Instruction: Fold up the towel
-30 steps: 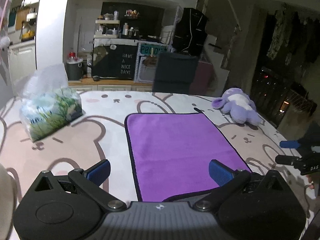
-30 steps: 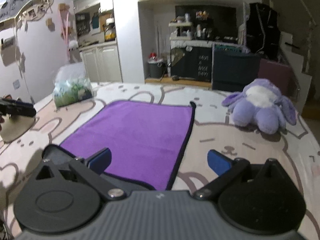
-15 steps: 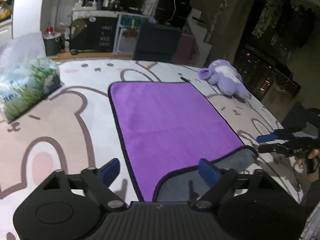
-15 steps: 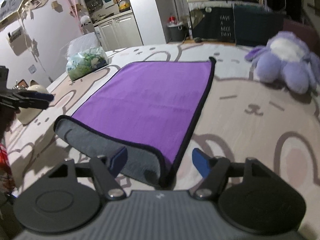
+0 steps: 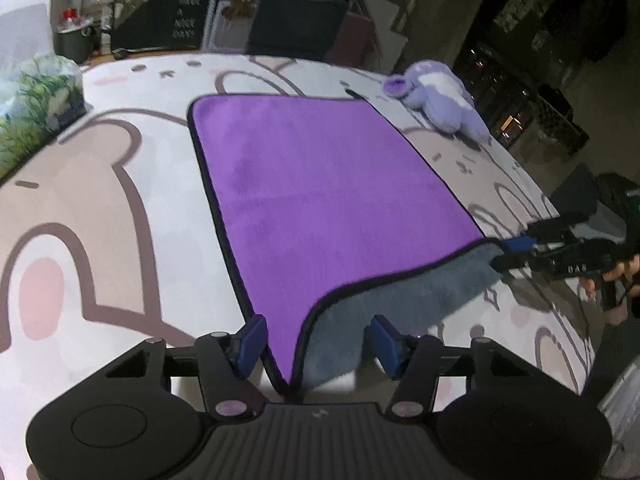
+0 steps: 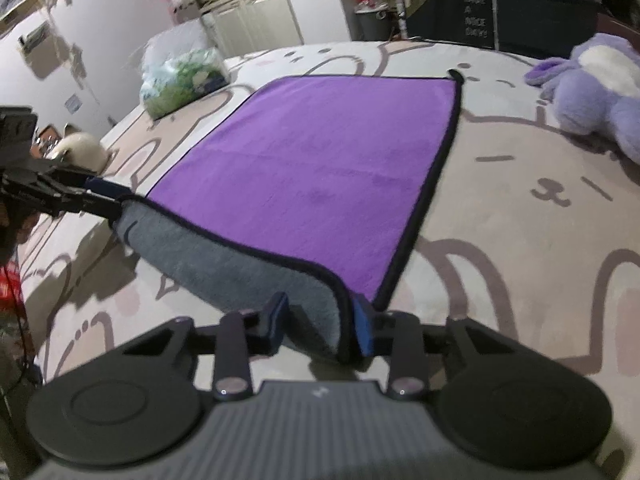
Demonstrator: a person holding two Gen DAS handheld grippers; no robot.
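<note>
The near left corner of the soft purple towel with a grey underside [image 5: 336, 184] was pinched by the left tool [image 5: 314, 340]. The near right corner was clamped by the right tool [image 6: 320, 320]. The near edge was lifted, grey side showing. Farther off, most of the towel was lying flat on the bear-patterned desk [image 5: 100, 200]. Folding was only just started.

My left wrist view sits low at the towel's [image 5: 332, 196] near left corner, facing forward across it toward the plush toy [image 5: 438, 100]. My right wrist view sits low at the near right corner, facing toward the tissue pack [image 6: 182, 80]. Both share the towel and each shows the opposite gripper.
</note>
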